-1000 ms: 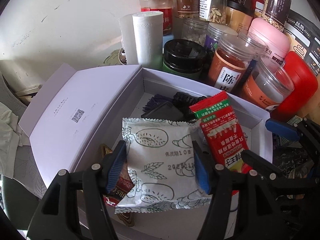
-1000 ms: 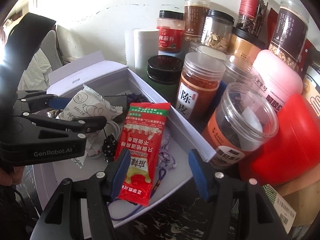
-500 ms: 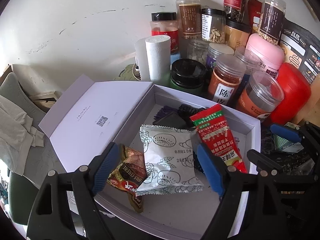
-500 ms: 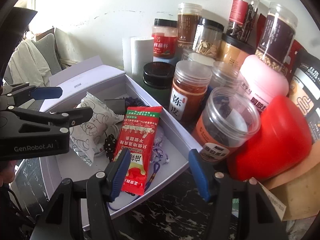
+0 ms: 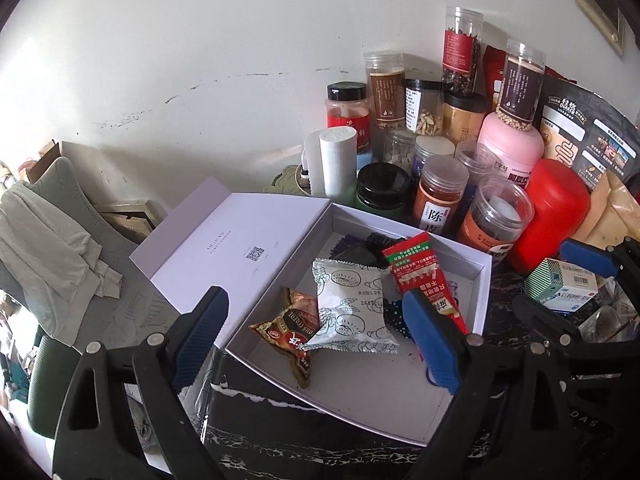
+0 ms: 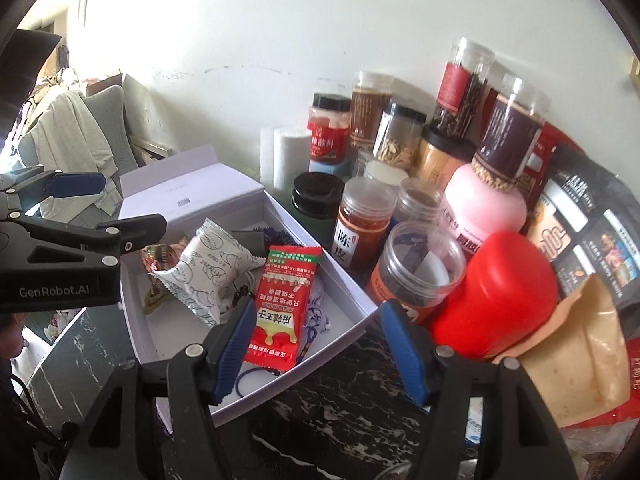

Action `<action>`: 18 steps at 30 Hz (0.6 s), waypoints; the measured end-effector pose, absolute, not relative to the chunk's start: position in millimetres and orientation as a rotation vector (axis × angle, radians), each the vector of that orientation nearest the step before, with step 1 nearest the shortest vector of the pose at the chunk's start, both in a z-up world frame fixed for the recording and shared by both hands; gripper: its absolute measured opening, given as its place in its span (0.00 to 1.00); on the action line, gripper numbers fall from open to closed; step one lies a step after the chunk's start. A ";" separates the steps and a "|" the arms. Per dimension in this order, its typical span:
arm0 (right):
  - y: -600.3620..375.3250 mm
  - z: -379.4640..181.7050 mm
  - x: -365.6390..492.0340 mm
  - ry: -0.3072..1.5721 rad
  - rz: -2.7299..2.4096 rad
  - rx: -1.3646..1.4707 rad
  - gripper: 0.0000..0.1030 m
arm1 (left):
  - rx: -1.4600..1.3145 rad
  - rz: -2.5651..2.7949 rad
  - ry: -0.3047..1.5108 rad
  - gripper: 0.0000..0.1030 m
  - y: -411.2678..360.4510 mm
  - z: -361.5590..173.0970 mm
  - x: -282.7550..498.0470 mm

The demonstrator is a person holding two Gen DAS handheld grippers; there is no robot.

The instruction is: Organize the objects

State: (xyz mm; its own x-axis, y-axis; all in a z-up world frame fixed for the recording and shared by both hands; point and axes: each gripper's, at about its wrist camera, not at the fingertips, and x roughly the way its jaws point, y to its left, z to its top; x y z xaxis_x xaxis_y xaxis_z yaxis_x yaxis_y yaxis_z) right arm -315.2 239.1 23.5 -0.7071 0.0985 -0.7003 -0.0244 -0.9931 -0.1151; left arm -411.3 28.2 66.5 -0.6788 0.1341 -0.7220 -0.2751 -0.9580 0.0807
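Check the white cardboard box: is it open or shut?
Open. The white cardboard box has its hinged lid folded flat to one side, leaving the snack packets inside exposed.

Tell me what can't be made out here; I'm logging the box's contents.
- Dark items at the back of the white box, left wrist view: covered by the white packet and red packet.
- Brown packet, right wrist view: mostly hidden behind the left gripper.
- Packet print: too small.
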 end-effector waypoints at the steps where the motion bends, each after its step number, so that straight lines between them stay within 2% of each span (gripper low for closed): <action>1: 237.4 29.2 -310.5 -0.154 2.844 -1.157 0.66 | -1.116 2.682 0.268 0.87 27.0 72.3 -405.6; 18: 213.9 114.6 -213.5 -0.223 2.923 -0.891 0.78 | -0.941 2.782 0.248 0.90 -2.7 164.0 -280.7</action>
